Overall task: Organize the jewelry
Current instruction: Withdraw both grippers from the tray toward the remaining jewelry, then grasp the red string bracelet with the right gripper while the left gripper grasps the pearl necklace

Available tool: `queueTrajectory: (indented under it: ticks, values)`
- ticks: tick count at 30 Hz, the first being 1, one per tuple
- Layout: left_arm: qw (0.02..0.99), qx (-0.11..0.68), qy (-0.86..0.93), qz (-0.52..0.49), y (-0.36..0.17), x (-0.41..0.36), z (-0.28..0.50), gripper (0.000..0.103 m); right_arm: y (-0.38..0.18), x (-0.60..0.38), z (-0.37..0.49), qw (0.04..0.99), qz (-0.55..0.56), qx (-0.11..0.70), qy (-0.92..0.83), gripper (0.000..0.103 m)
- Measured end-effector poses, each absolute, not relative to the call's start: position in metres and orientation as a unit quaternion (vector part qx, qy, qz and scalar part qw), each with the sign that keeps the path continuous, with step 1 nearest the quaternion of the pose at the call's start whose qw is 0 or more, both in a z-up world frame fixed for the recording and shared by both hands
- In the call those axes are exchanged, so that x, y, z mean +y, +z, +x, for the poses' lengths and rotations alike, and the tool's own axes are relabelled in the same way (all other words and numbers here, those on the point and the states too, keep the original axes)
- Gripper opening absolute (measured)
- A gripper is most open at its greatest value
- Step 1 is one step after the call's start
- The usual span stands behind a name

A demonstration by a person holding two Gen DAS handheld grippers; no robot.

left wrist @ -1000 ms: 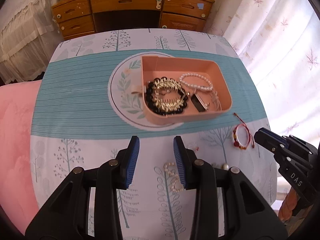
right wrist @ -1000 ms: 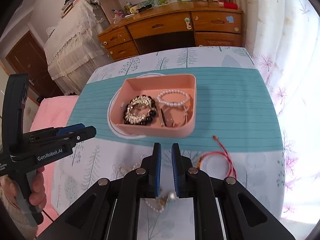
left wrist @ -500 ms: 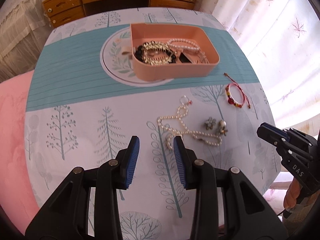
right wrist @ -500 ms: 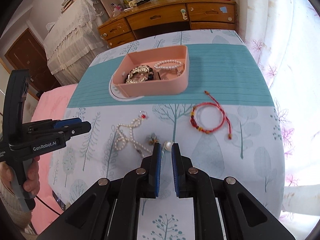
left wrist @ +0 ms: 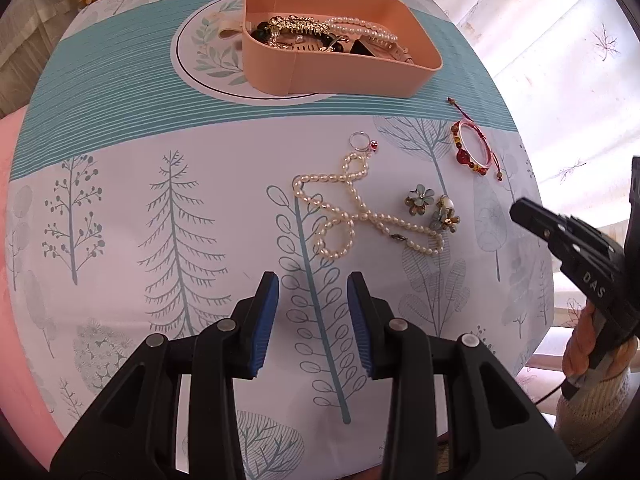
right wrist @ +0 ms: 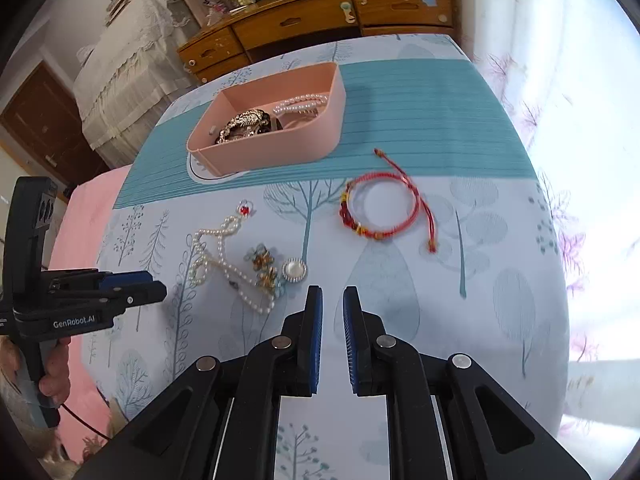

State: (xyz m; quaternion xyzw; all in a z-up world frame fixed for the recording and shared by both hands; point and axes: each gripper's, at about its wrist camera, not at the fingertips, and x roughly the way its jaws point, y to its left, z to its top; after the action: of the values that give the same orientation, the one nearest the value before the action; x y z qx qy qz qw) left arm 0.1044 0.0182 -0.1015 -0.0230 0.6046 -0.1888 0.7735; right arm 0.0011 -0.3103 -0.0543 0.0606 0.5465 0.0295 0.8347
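A pink box (left wrist: 340, 76) (right wrist: 280, 148) at the far middle of the table holds gold, black and pearl pieces. Loose on the tree-print cloth lie a pearl necklace (left wrist: 352, 216) (right wrist: 224, 256), a small ring with a red stone (left wrist: 362, 142) (right wrist: 245, 209), a red string bracelet (left wrist: 472, 150) (right wrist: 380, 208), flower earrings (left wrist: 420, 199) (right wrist: 264, 264) and a round pearl brooch (right wrist: 295, 270). My left gripper (left wrist: 313, 284) is open and empty, just short of the necklace. My right gripper (right wrist: 333, 294) is shut on nothing, with the brooch just left of its tips.
The tablecloth (left wrist: 160, 200) ends close behind both grippers and drops off at the right beside a pale curtain (right wrist: 580, 80). A wooden desk with drawers (right wrist: 320, 20) stands beyond the table. Pink bedding (left wrist: 12, 240) lies at the left.
Both grippers have drawn back toward the near edge and sunk. The necklace, earrings and brooch, earlier under the fingers, now lie ahead of them. Jaw openings look unchanged.
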Motion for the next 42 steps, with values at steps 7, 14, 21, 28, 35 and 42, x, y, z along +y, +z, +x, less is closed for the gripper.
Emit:
queueTrajectory:
  ticks: [7, 14, 21, 28, 35, 42]
  values:
    - [0.764, 0.615, -0.192, -0.016, -0.110, 0.012, 0.113, 0.032, -0.074, -0.309, 0.046, 0.832, -0.013, 0.551, 0.059, 0.011]
    - [0.761, 0.619, -0.192, -0.011, -0.116, 0.006, 0.120, 0.032, -0.088, -0.302, 0.063, 0.830, -0.097, 0.542, 0.089, 0.011]
    - [0.757, 0.623, -0.198, -0.004, -0.119, -0.007, 0.125, 0.032, -0.082, -0.296, 0.067, 0.837, -0.147, 0.514, 0.112, 0.044]
    - [0.753, 0.628, -0.198, -0.004, -0.124, -0.009, 0.128, 0.032, -0.092, -0.291, 0.067, 0.823, -0.199, 0.516, 0.132, 0.041]
    - [0.750, 0.631, -0.196, -0.012, -0.126, -0.004, 0.137, 0.032, -0.108, -0.287, 0.067, 0.802, -0.236, 0.525, 0.161, 0.024]
    - [0.746, 0.635, -0.198, -0.035, -0.124, 0.000, 0.149, 0.032, -0.109, -0.293, 0.073, 0.795, -0.214, 0.542, 0.169, 0.012]
